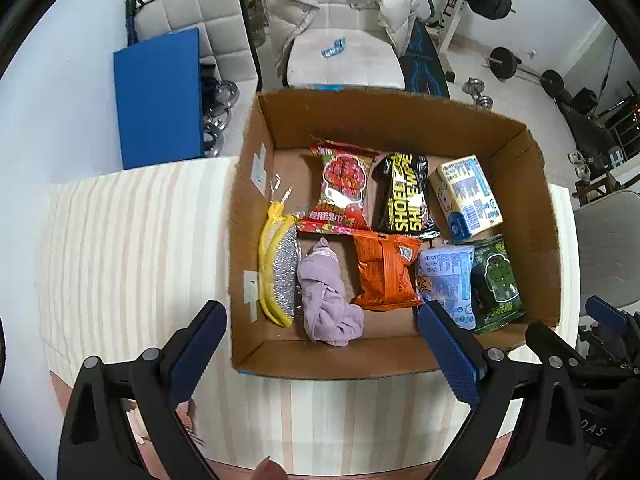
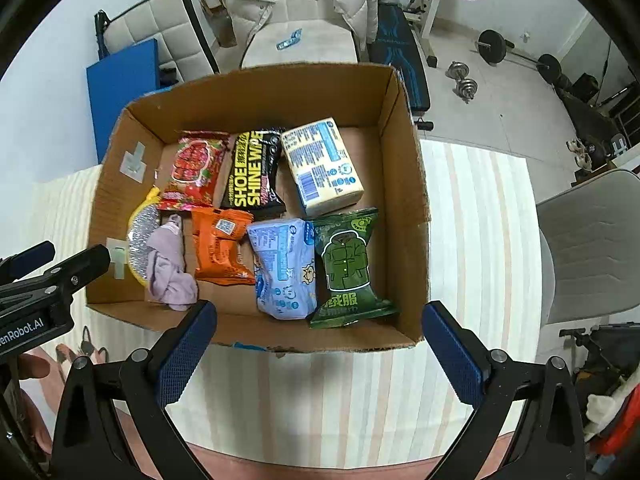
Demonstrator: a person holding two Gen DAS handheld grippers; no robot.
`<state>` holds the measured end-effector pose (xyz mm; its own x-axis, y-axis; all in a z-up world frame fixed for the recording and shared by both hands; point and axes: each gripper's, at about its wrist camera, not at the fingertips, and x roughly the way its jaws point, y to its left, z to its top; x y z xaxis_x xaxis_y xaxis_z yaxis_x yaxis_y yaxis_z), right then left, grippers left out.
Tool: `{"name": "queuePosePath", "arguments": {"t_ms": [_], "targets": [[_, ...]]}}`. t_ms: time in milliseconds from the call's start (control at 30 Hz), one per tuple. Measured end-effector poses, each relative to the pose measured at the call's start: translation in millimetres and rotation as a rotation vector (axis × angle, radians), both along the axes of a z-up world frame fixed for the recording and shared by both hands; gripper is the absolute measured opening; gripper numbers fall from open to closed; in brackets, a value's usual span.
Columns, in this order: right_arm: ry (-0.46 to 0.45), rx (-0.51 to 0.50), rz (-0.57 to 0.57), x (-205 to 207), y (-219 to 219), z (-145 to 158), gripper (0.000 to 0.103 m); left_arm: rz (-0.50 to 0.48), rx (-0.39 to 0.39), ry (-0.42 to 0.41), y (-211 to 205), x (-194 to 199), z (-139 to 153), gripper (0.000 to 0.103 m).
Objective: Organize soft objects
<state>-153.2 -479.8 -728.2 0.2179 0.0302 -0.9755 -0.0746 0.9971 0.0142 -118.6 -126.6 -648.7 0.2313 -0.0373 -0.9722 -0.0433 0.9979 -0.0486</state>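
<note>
A cardboard box (image 1: 400, 116) (image 2: 280, 88) stands on a striped tablecloth and holds several soft packs. Inside are a red pack (image 1: 344, 184) (image 2: 192, 172), a black shoe-wipe pack (image 1: 406, 200) (image 2: 252, 176), a yellow tissue pack (image 1: 466, 196) (image 2: 322, 166), an orange pack (image 1: 386, 272) (image 2: 220, 246), a light blue pack (image 1: 450, 280) (image 2: 284, 268), a green pack (image 1: 496, 284) (image 2: 348, 268), a lilac cloth (image 1: 328, 300) (image 2: 170, 268) and a yellow-rimmed silver scourer (image 1: 280, 268) (image 2: 140, 240). My left gripper (image 1: 324, 356) is open and empty before the box's near wall. My right gripper (image 2: 320, 356) is open and empty too.
The striped tablecloth (image 1: 132, 240) (image 2: 480, 220) covers the table around the box. Behind stand a white chair with a puffer jacket (image 1: 340, 12) (image 2: 300, 0), a blue panel (image 1: 160, 96) and gym weights (image 2: 464, 84). A grey chair (image 2: 592, 240) is at the right.
</note>
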Motion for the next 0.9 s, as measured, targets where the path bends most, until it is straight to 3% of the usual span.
{"name": "queuePosePath", "arguments": {"t_ms": [200, 500, 900], "targets": [[-0.082, -0.002, 0.012, -25, -5, 41, 0.103, 0.018, -0.012, -0.076, -3, -28, 44, 0.099], [-0.187, 0.032, 0.031, -92, -22, 111, 0.103, 0.030, 0.005, -0.206, -15, -106, 115, 0.099], [-0.316, 0.073, 0.068, -195, -33, 193, 0.103, 0.036, 0.034, -0.304, -30, -201, 177, 0.099]]}}
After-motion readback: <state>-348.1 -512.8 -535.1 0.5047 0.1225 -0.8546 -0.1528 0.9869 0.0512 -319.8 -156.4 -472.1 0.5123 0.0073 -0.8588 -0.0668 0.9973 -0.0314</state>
